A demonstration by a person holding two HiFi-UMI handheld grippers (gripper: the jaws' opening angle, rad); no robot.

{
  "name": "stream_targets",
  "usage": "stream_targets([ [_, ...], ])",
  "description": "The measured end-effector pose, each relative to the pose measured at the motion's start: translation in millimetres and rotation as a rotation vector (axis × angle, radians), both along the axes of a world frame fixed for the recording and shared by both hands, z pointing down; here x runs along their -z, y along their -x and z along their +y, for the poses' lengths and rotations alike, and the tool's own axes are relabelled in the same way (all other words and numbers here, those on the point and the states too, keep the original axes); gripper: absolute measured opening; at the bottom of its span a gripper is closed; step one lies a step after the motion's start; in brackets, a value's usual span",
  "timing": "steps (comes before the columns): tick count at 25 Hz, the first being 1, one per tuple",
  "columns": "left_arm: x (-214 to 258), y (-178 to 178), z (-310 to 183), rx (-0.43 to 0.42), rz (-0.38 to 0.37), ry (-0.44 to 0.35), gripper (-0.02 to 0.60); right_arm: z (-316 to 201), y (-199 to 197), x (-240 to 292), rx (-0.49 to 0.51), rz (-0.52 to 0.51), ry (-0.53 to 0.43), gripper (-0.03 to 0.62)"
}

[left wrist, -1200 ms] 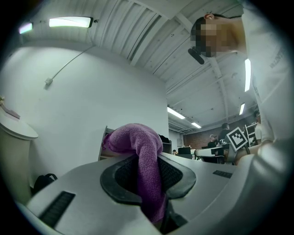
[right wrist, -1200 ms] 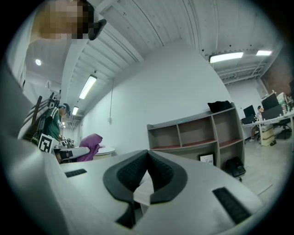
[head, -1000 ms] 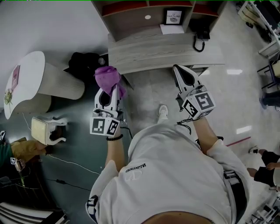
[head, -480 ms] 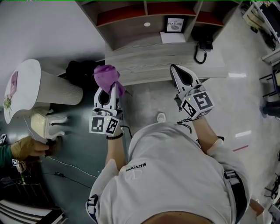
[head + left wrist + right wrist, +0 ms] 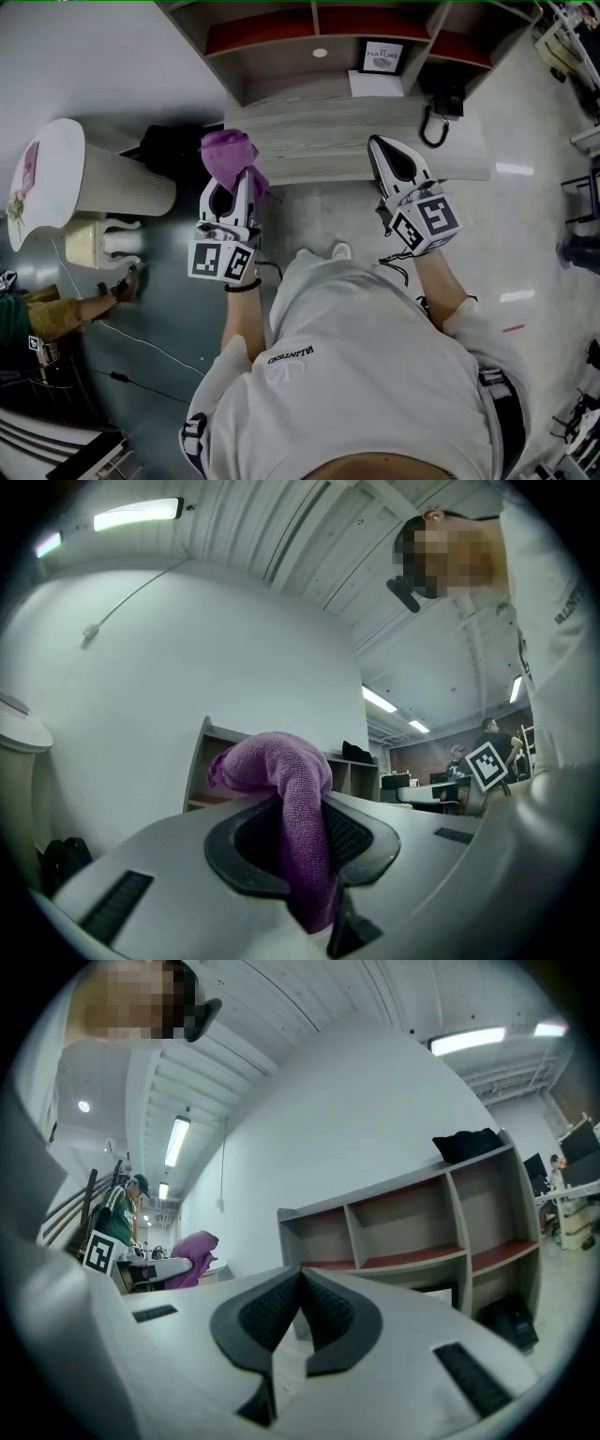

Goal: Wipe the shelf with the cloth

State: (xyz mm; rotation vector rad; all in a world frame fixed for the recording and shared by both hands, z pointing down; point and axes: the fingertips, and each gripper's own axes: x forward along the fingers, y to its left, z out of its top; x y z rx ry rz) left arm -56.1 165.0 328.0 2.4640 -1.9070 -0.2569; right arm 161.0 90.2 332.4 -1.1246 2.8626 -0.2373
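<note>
Short of the shelf (image 5: 272, 37), over the near edge of the grey counter (image 5: 356, 131), the purple cloth (image 5: 228, 153) is held in the left gripper (image 5: 239, 187). Its jaws are clamped on a lower fold, and the bunched bulk stands proud above the tips. The right gripper (image 5: 380, 148) is raised alongside, jaws pressed together with nothing between them. No board is touched yet. For a good wipe, the cloth is probably best carried to a red board, its loose bulk pressed flat and drawn lengthwise with the grip kept firm. The framed card (image 5: 382, 56) and white sheet (image 5: 375, 84) are to be steered round. "NATURE" is read on the card; the smaller line above is illegible. The shirt print (image 5: 291, 355), seen upside down, appears to read "VALENTINO".
</note>
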Motion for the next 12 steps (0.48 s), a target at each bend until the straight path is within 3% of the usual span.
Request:
stream_targets([
  [12, -1.2, 9.6, -23.1, 0.002, 0.004, 0.004, 0.08, -20.9, 12.2, -3.5, 0.015, 0.017, 0.003, -0.002],
])
